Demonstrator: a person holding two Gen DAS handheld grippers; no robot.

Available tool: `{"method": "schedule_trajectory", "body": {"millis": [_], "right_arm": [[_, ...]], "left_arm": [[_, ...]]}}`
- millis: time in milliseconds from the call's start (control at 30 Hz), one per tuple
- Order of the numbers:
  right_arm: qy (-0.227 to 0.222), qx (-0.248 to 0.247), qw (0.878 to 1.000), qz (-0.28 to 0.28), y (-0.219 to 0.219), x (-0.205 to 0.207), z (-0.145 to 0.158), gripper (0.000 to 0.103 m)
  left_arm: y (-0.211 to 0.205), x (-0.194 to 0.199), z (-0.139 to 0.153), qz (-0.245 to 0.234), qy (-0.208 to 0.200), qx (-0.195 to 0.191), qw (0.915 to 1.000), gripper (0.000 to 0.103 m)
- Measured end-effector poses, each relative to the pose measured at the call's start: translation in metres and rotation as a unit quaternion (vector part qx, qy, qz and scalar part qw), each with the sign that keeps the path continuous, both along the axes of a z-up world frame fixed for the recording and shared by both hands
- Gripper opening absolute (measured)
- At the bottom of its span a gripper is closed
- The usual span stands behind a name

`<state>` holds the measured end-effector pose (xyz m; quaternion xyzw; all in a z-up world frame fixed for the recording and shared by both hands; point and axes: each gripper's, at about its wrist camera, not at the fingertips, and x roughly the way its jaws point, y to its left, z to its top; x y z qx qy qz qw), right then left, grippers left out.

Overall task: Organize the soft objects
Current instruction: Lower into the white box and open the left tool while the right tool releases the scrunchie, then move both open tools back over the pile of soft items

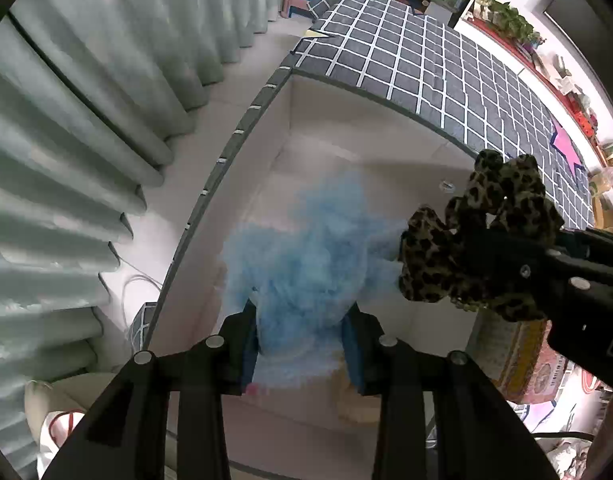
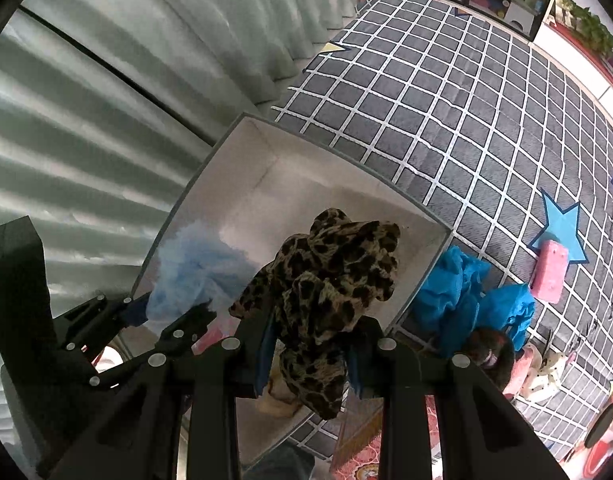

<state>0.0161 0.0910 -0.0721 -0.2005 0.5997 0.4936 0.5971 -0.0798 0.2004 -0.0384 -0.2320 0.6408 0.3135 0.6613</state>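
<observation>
In the left wrist view my left gripper (image 1: 302,338) points straight down, shut on a pale blue fluffy mesh puff (image 1: 302,248). The puff hangs inside an open white-lined box (image 1: 346,120) with a grey rim. From the right comes my right gripper (image 1: 486,256), shut on a leopard-print fabric piece (image 1: 502,200) above the box's right side. The right wrist view shows the right gripper (image 2: 310,344) clamping the leopard fabric (image 2: 334,264) over the box (image 2: 242,152). At its left, the left gripper (image 2: 170,312) holds the blue puff (image 2: 198,264).
The box sits against a grey grid-patterned mat (image 2: 446,100) with star prints. A bright blue cloth (image 2: 458,292), a pink block (image 2: 550,276) and a brown fuzzy item (image 2: 494,352) lie on the mat right of the box. Pleated curtains (image 1: 66,160) hang on the left.
</observation>
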Motion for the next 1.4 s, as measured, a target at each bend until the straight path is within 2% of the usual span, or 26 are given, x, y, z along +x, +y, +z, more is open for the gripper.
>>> {"method": "schedule_trajectory", "body": {"millis": [200, 267, 367, 433, 500, 533, 567, 600, 700, 767, 1000, 1167, 1400], "right_arm": [[0.011, 0.002, 1.0, 0.0, 0.002, 0.0, -0.002, 0.031], [0.019, 0.003, 1.0, 0.001, 0.004, 0.0, -0.004, 0.031], [0.021, 0.004, 1.0, 0.002, 0.004, -0.001, -0.003, 0.031], [0.019, 0.005, 1.0, 0.001, 0.003, 0.0, -0.002, 0.032], [0.017, 0.004, 1.0, -0.002, 0.001, 0.001, 0.0, 0.041], [0.015, 0.004, 1.0, -0.005, -0.001, 0.002, 0.001, 0.061], [0.012, 0.005, 1.0, -0.01, -0.003, 0.004, 0.003, 0.076], [0.008, 0.006, 1.0, -0.014, -0.005, 0.006, 0.005, 0.078], [0.008, 0.008, 1.0, -0.025, -0.014, 0.015, 0.012, 0.08], [0.009, 0.01, 0.999, -0.04, -0.025, 0.027, 0.017, 0.095], [0.015, 0.01, 0.992, -0.127, -0.083, 0.091, 0.021, 0.095], [0.026, -0.037, 0.975, -0.216, -0.141, 0.145, -0.013, 0.095], [0.064, -0.088, 0.959, -0.261, -0.186, 0.168, -0.068, 0.095]], "left_arm": [[0.0, 0.0, -0.003, 0.0, 0.001, -0.004, 1.0, 0.04], [-0.001, 0.001, -0.003, -0.002, -0.003, -0.006, 1.0, 0.043], [-0.004, 0.002, -0.001, -0.009, -0.009, -0.004, 0.9999, 0.058], [-0.005, 0.002, 0.0, -0.008, -0.01, -0.004, 0.9999, 0.074], [-0.004, 0.001, 0.002, -0.002, -0.015, -0.002, 0.9999, 0.081], [-0.004, 0.0, 0.003, 0.002, -0.019, -0.001, 0.9998, 0.083], [-0.003, -0.001, 0.004, 0.008, -0.022, -0.003, 0.9997, 0.086], [-0.002, -0.002, 0.004, 0.015, -0.025, -0.005, 0.9996, 0.089], [0.002, -0.005, 0.006, 0.032, -0.029, -0.015, 0.9989, 0.09], [0.003, -0.005, 0.008, 0.04, -0.034, -0.024, 0.9984, 0.091], [-0.001, 0.011, 0.028, 0.042, -0.067, -0.045, 0.9959, 0.096], [-0.015, 0.035, 0.037, 0.022, -0.079, -0.055, 0.9951, 0.096], [-0.039, 0.072, 0.038, -0.018, -0.068, -0.064, 0.9955, 0.096]]}}
